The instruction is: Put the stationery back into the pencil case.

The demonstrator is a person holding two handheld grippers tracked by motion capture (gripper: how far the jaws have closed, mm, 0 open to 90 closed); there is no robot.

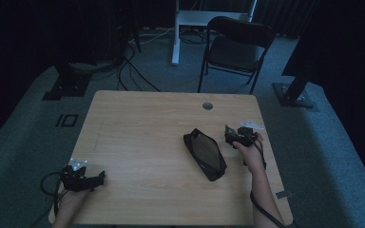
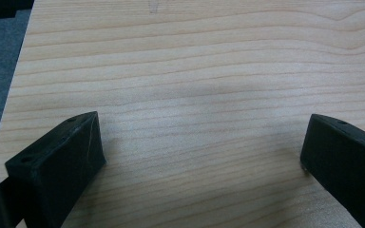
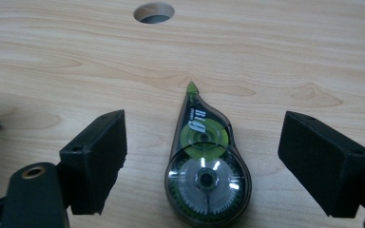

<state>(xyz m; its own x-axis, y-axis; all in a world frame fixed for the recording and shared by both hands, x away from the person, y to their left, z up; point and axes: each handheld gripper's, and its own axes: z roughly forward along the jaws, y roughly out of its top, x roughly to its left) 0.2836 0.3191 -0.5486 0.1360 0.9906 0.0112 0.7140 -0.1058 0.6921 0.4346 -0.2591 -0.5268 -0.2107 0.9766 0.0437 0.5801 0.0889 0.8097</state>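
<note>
A clear, smoke-tinted correction tape dispenser (image 3: 204, 180) with a green tip and green inner wheel lies flat on the wooden table (image 3: 76, 57). It sits between the jaws of my right gripper (image 3: 204, 137), which is open and touches it on neither side. In the high view my right gripper (image 1: 233, 135) is at the right of the table, just right of a black zipped pencil case (image 1: 204, 154). My left gripper (image 1: 95, 179) rests near the table's front left corner. It is open over bare wood (image 2: 204, 137), with nothing between its jaws.
A round cable hole (image 1: 207, 105) sits near the table's far edge, ahead of the dispenser (image 3: 154, 12). A black folding chair (image 1: 237, 47) stands beyond the table. The table's left edge and grey carpet (image 2: 0, 71) show beside my left gripper.
</note>
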